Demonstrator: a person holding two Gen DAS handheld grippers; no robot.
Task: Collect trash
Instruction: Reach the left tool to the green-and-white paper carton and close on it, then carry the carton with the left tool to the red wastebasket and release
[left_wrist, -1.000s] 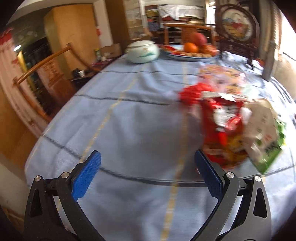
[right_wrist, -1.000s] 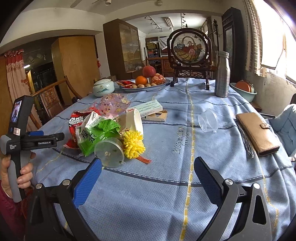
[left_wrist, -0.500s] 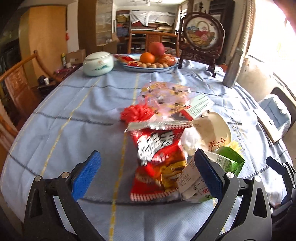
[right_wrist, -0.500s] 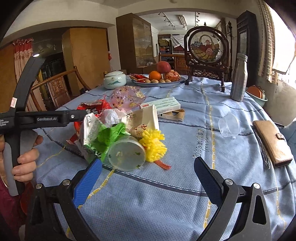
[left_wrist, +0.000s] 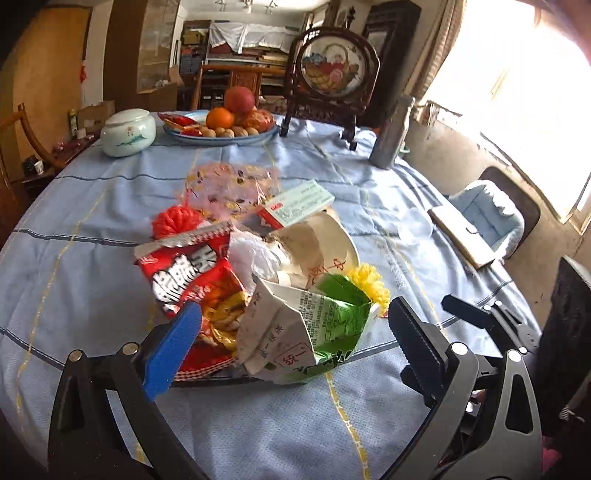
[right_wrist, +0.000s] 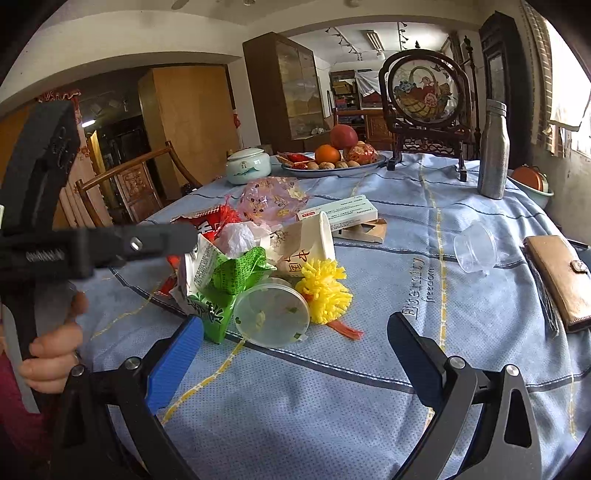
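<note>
Left wrist view: my left gripper (left_wrist: 291, 321) is spread wide and grips nothing, hovering just short of the trash pile on the blue tablecloth (left_wrist: 92, 206). Between its fingers I see the green and white carton (left_wrist: 306, 328), lying on its side against the red snack bag (left_wrist: 192, 273). Behind them sit a crumpled paper cup (left_wrist: 317, 247), a white plastic wad (left_wrist: 251, 254) and a yellow pompom (left_wrist: 373, 286).

From the right wrist, my right gripper (right_wrist: 295, 332) is also spread wide and empty, above the cloth near a round clear lid (right_wrist: 271, 317) that leans on the carton and touches the pompom. A clear plastic cup (right_wrist: 474, 247) lies on its side well apart, near a brown wallet (right_wrist: 559, 277). The fruit plate (right_wrist: 334, 166) stands at the far edge.
</note>
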